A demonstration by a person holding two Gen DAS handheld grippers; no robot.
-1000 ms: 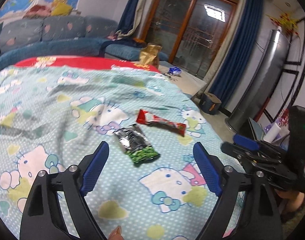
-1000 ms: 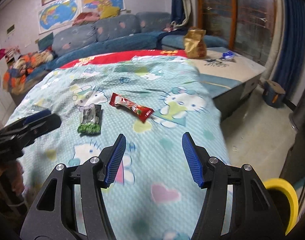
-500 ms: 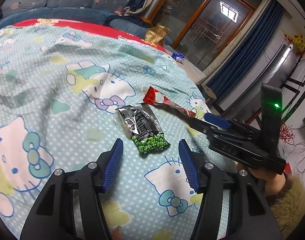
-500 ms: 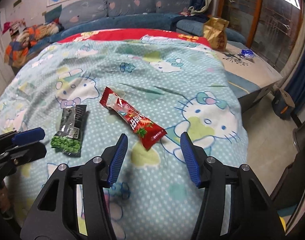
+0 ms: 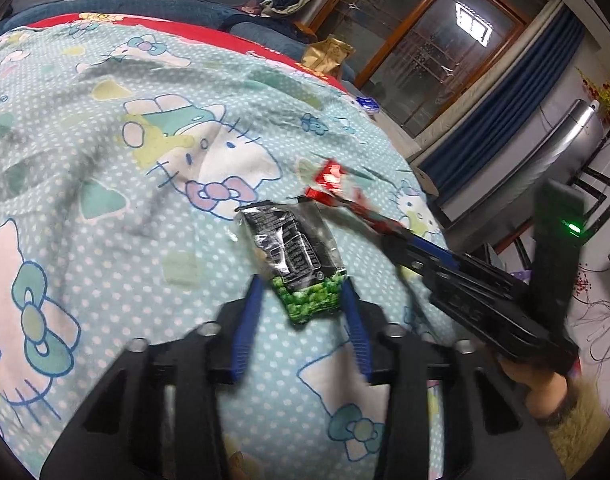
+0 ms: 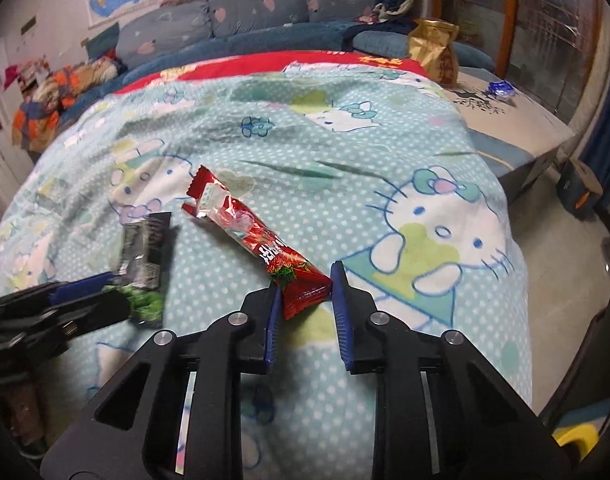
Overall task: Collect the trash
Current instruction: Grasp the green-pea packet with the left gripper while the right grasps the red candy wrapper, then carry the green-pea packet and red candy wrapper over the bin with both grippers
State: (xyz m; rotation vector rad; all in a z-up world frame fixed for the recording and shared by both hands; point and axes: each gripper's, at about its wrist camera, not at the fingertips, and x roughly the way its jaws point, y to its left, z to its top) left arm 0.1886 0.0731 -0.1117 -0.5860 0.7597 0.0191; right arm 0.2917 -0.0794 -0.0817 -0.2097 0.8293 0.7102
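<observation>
A black and green pea snack packet [image 5: 295,256] lies on the Hello Kitty bedspread [image 5: 117,184]. My left gripper [image 5: 303,288] is open, its blue fingers on either side of the packet's green end. A long red snack wrapper [image 6: 257,240] lies beside it. My right gripper [image 6: 307,284] is open, its fingers straddling the wrapper's near end. In the left wrist view the red wrapper [image 5: 333,188] lies past the packet, with the right gripper [image 5: 401,240] at its end. In the right wrist view the packet [image 6: 145,256] and left gripper [image 6: 105,288] are at the left.
The bed's right edge drops to the floor [image 6: 577,248]. A gold bag [image 6: 435,52] and a small blue wrapper [image 6: 501,89] sit on a low platform beyond the bed. A blue sofa [image 6: 233,20] runs behind. A yellow bin rim [image 6: 577,438] shows at lower right.
Both grippers have moved forward and down onto the bed and narrowed. The left one now straddles the pea packet's end, the right one the red wrapper's end.
</observation>
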